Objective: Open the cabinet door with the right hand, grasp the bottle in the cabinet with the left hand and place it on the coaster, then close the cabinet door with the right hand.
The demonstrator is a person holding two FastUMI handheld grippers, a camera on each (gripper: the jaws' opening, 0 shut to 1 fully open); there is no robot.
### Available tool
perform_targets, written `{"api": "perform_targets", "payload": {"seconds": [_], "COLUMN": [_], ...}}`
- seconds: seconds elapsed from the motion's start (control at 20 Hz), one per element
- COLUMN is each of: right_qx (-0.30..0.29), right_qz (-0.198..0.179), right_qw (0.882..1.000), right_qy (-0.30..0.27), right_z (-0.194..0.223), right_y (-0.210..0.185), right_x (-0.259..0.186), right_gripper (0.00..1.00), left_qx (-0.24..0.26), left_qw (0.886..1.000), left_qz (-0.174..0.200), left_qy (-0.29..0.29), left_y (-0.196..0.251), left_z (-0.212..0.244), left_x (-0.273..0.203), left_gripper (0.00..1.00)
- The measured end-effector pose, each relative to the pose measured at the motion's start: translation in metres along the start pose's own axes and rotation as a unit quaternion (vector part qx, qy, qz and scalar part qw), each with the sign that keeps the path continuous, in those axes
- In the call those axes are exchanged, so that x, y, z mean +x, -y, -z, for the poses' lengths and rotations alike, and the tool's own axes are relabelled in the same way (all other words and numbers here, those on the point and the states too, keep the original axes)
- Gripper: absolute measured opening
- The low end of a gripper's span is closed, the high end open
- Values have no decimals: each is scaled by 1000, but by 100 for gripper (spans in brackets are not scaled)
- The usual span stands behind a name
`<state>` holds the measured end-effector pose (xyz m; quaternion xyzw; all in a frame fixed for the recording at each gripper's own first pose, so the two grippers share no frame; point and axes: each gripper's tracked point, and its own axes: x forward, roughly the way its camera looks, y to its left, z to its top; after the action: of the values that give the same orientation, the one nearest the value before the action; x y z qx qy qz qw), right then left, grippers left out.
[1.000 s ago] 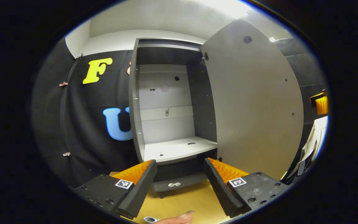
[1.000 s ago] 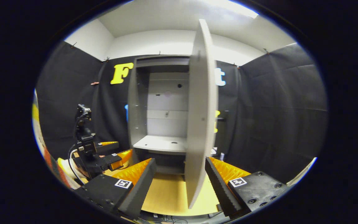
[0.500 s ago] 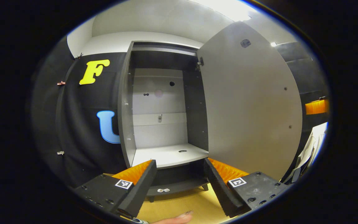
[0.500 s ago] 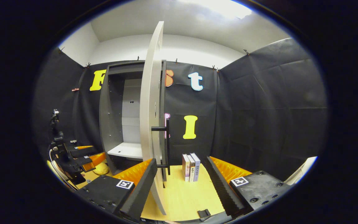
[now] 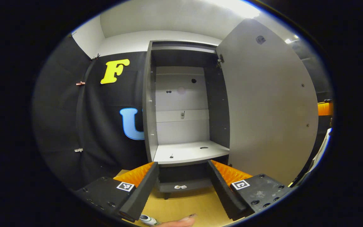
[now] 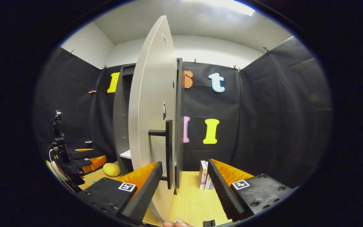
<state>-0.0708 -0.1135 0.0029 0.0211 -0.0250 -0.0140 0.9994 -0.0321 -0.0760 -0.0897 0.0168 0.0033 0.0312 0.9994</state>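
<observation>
Fingers of the left gripper (image 5: 183, 186) stand wide apart and hold nothing. Just in front of them, at the very bottom of the left gripper view, lies a small white thing (image 5: 147, 219) on the yellow table (image 5: 187, 206). It may be the top of the bottle, but too little of it shows to be sure. A fingertip (image 5: 181, 221) pokes in right beside it. I cannot see the coaster clearly, so I cannot tell if the bottle sits on it.

Past the table stands the cabinet (image 5: 184, 107). Its shelf (image 5: 189, 152) is bare, with no bottle on it. So the door was opened and the bottle looks to be out already.

The cabinet door (image 5: 269, 104) hangs open to the right of the cabinet.

In the right gripper view, the right gripper (image 6: 184, 187) also has its fingers wide apart, gripping nothing. The edge of the door is just in front of them, and its dark handle (image 6: 168, 154) sits just past the left finger. Some books (image 6: 204, 178) stand on the table to the right of the door. A yellow lump (image 6: 111, 169) lies to the left of the door, near the left gripper.

What is left, I think, is shutting the door with the right gripper.
</observation>
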Motion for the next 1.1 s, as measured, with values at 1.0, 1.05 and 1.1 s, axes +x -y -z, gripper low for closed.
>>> {"api": "perform_targets", "payload": {"seconds": [1.0, 1.05, 1.1], "right_qx": [6, 3, -1], "right_qz": [-47, -47, -48], "right_qw": [999, 999, 999], "right_qy": [23, 22, 22], "right_z": [7, 9, 10], "right_y": [-168, -174, -181], "right_x": [45, 49, 52], "right_gripper": [94, 94, 94], "left_qx": [25, 27, 29], "left_qw": [999, 999, 999], "left_qz": [35, 36, 35], "left_qy": [-8, -7, -4], "left_y": [-110, -115, -119], "left_z": [23, 23, 23], "left_x": [-7, -8, -11], "left_gripper": [96, 96, 96]}}
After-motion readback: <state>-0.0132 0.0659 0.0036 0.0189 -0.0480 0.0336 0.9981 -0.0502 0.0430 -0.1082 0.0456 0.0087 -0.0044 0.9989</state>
